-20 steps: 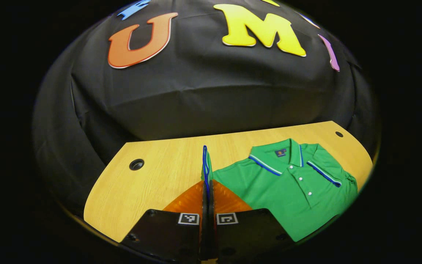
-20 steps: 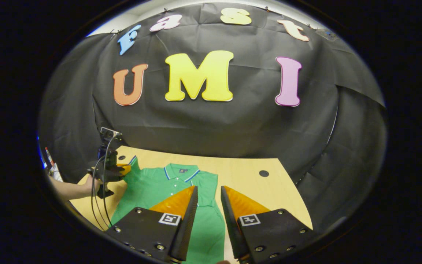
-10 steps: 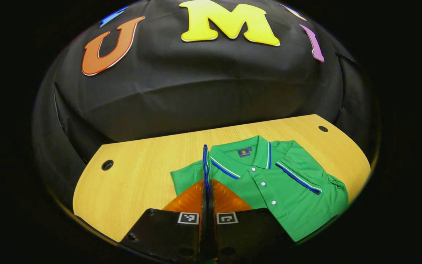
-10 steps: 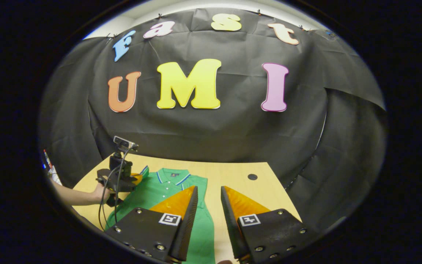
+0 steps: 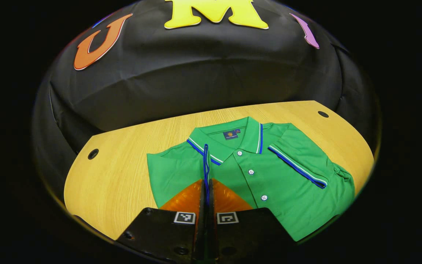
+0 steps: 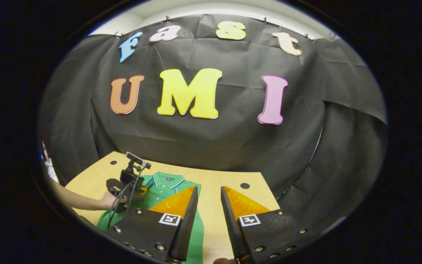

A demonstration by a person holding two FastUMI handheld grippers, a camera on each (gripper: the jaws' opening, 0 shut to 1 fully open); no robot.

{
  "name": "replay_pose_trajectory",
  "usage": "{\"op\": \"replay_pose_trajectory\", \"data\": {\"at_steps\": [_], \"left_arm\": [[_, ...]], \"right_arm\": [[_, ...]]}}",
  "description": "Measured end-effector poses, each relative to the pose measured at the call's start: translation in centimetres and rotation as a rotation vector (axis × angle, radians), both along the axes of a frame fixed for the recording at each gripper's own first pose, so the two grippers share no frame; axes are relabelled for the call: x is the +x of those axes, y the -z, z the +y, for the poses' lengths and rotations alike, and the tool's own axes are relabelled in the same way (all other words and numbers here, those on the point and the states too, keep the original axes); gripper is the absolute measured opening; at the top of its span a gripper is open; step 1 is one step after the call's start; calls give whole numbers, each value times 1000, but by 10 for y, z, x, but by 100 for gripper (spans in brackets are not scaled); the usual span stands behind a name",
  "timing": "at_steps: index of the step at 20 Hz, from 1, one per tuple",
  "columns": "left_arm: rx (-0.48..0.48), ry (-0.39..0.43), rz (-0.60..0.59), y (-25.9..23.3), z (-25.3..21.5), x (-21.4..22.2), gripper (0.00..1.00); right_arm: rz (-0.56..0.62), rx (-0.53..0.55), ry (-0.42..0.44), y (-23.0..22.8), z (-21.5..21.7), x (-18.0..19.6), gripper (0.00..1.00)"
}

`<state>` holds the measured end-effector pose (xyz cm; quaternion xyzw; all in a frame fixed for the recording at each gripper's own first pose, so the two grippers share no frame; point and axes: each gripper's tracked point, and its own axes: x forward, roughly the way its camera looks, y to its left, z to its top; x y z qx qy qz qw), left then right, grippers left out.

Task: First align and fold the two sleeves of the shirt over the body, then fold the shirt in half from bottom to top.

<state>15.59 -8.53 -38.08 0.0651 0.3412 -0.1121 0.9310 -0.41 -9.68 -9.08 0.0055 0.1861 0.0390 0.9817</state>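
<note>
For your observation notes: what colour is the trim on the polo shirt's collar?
Blue and white stripes on the green polo shirt's collar, clearest in the left gripper view.

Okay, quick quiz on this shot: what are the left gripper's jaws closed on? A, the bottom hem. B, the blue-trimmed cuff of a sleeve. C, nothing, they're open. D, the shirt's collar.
B: in the left gripper view the left gripper has its jaws shut on a thin edge of green fabric with blue trim, the sleeve cuff, held over the shirt body; the collar lies flat beyond it.
</note>
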Motion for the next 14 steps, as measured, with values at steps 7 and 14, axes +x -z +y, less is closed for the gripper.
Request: {"op": "replay_pose_trajectory", "data": {"at_steps": [7,14], "left_arm": [[-31,-4,-36,-30,0,-20,99],[-80,-63,-123,-97,37,-59,98]], "right_arm": [[-17,30,-39,-3,19,1,46],[-21,42,-92,-3,48,-8,46]]}}
